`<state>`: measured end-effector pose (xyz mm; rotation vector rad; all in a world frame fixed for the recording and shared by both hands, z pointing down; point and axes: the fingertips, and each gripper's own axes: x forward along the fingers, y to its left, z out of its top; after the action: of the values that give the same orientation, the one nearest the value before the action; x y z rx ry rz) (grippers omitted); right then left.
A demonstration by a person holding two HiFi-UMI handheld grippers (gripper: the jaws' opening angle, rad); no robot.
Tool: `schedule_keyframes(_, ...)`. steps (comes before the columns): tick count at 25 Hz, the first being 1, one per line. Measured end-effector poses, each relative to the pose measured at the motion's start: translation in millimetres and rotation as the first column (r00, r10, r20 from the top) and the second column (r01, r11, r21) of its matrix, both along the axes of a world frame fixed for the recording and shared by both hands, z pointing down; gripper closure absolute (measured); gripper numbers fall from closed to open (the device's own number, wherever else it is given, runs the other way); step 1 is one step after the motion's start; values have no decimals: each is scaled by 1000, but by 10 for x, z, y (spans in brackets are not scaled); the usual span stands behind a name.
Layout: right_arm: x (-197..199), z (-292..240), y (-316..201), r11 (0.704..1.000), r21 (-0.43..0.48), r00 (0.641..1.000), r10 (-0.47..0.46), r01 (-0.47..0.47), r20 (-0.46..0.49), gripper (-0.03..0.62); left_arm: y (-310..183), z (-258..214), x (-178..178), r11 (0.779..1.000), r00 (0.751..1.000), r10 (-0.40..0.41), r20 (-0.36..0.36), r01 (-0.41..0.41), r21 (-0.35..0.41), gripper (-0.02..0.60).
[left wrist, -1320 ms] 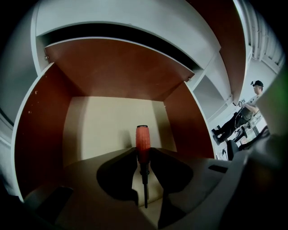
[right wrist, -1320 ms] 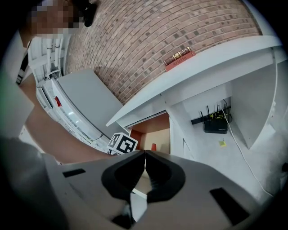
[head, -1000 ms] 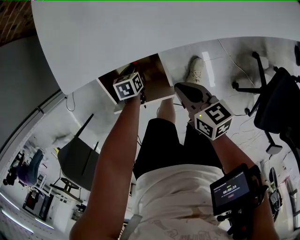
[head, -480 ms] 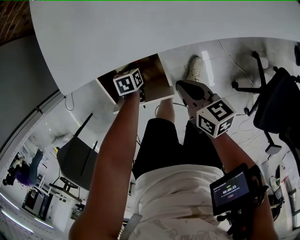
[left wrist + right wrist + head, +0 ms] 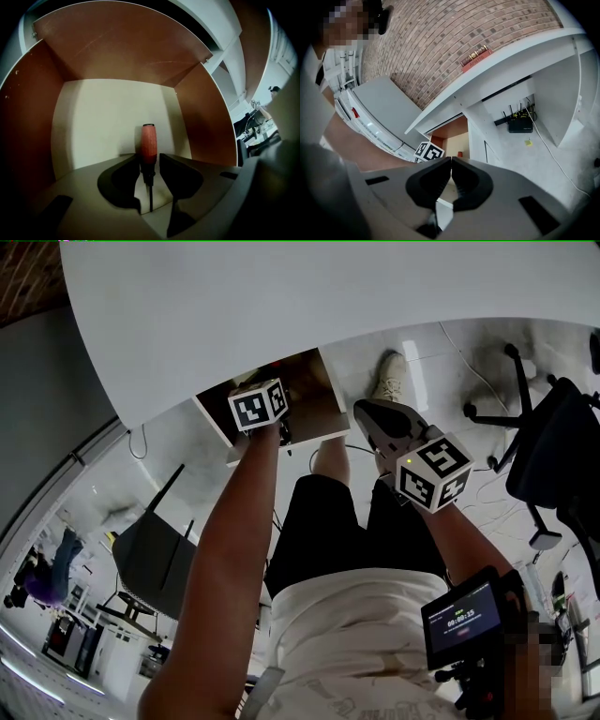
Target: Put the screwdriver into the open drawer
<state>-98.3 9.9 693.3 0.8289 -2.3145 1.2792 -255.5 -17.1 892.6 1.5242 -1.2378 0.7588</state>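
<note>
readable text: none | wrist screen (image 5: 459, 622): digits blurred | book spine (image 5: 476, 56): lettering illegible

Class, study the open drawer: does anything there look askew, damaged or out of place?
Nothing stands out. The red-handled screwdriver sits straight inside the brown-walled drawer, between the jaws of the left gripper, which have just been opening. No damage or spill shows.

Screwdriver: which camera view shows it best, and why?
The left gripper view: the screwdriver sits central, red handle and shaft clear, in the drawer. The right gripper view shows only a red speck; the head view hides it.
</note>
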Motion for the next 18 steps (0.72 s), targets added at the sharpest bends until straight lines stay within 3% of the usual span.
schedule_keyframes(11, -55, -11, -3, 1000, -2, 1000, -24, 24, 1, 571, -17, -98, 9, 1000, 1000, 5, -3, -5, 19, 405)
schedule_keyframes(18, -59, -74, -91, 999, 27, 999, -42, 43, -20, 571, 41, -587, 154, 996, 998, 1, -56, 5, 92, 408)
